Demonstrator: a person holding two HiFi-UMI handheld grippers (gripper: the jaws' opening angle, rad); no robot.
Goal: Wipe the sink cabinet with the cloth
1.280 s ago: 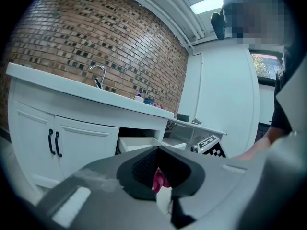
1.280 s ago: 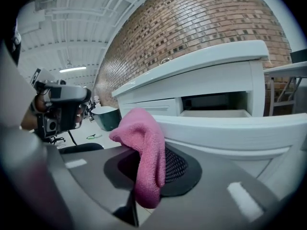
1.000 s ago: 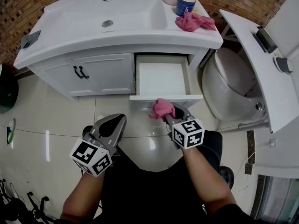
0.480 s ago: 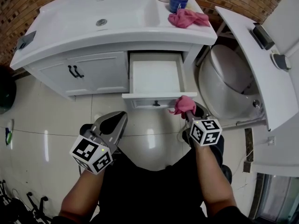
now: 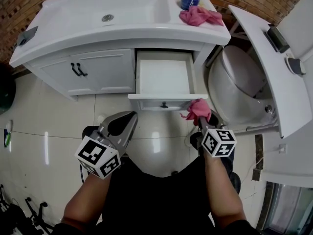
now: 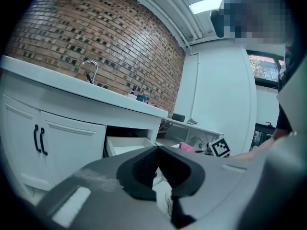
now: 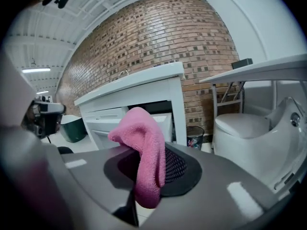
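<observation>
Right gripper (image 5: 200,118) pinched the cloth (image 5: 197,108) by the drawer front (image 5: 155,104)'s right end. It likely needed flat, firm contact. Left gripper (image 5: 129,117) sat closed, empty.

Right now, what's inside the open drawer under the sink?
The drawer shows only its bare white floor and walls, and nothing lies in the visible part. Its rear stretch is covered by the countertop, so anything back there cannot be seen.

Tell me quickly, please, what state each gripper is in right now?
Left gripper: closed, empty.
Right gripper: closed on the pink cloth.
</observation>
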